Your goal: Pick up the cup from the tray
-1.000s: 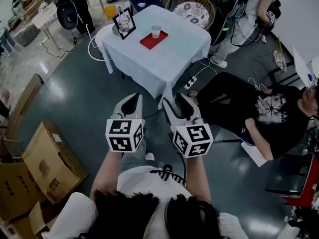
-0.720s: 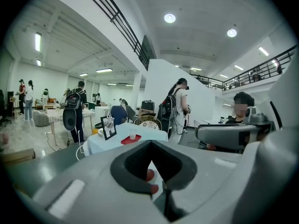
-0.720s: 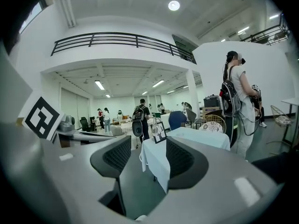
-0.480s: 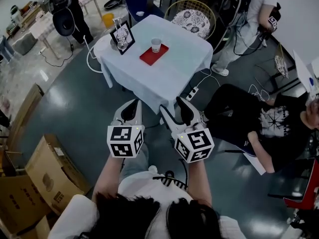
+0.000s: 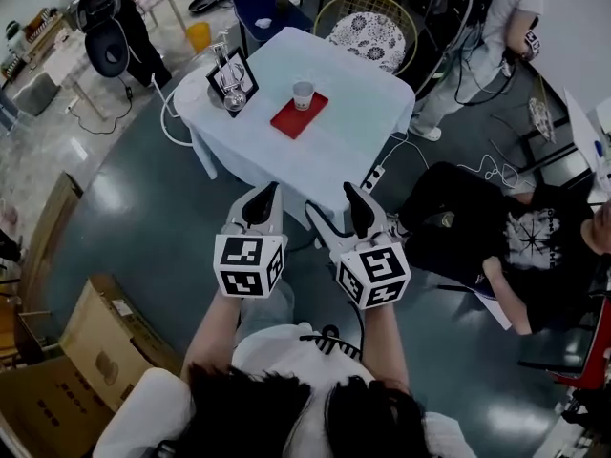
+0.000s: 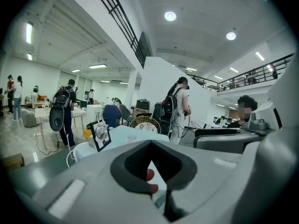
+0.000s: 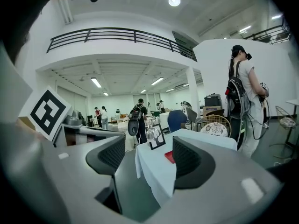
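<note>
Head view: both grippers are held out side by side, pointing at the square counter draped in white cloth [image 5: 334,146], which lies well ahead of them. This looks like the approach, with nothing in reach yet. The left gripper [image 5: 264,194] has its jaws together. The right gripper [image 5: 332,200] has its jaws spread and is empty, probably readied for the grasp. The small clear plastic cup [image 5: 303,94] stands upright on the far end of the flat red tray [image 5: 296,118], ahead of both grippers near the counter's middle. Just left of the tray leans a black-framed picture [image 5: 234,79], which a reach from that side could brush. A person in black [image 5: 496,227] sits on the floor off to the right of the right gripper, and a white cable [image 5: 377,170] trails by the counter's near corner.

Left gripper view: the jaw tips meet on nothing. The cup [image 6: 132,137] shows just above them, with the framed picture [image 6: 101,134] to its left.

Right gripper view: the jaws have just been opening and stand wide, with nothing between them. Beyond the gap sit the counter and the picture. The tray's edge [image 7: 168,156] shows beside the right-hand jaw, which hides the cup.
</note>
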Available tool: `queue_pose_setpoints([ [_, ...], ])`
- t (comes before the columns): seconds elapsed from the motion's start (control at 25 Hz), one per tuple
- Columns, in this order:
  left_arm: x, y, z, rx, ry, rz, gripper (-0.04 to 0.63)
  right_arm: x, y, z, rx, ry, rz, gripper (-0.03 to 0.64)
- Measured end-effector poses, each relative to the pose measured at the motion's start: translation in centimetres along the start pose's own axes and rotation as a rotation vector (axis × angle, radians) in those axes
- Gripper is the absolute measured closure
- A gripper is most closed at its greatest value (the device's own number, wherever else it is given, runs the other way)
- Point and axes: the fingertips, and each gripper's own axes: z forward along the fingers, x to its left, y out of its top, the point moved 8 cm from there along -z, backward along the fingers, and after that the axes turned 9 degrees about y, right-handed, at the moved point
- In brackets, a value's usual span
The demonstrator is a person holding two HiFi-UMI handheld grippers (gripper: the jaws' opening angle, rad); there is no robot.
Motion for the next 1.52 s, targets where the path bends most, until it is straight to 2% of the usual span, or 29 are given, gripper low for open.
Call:
queue_pose_setpoints([
  [0.68, 5.5, 3.5, 7.1, 0.010, -0.079, 0.031, 0.595, -2.9, 2.3, 7.9, -0.012, -0.121, 0.013, 0.262],
  [0.96, 6.8, 3.8, 9.1, 0.019, -0.072, 0.016, 0.595, -4.3, 2.9, 10.2, -0.014, -0.120, 0.013, 0.259],
  [1.2, 6.6, 3.7, 11.5, 0.045, -0.071, 0.038, 0.595, -5.9, 3.5, 12.4, -0.002, -0.117, 0.011, 0.257],
  [1.52, 6.7, 3.9, 15.0, 0.078, -0.059, 0.033, 0.595, -9.0, 3.1, 15.7, 0.041, -0.097, 0.020, 0.238],
])
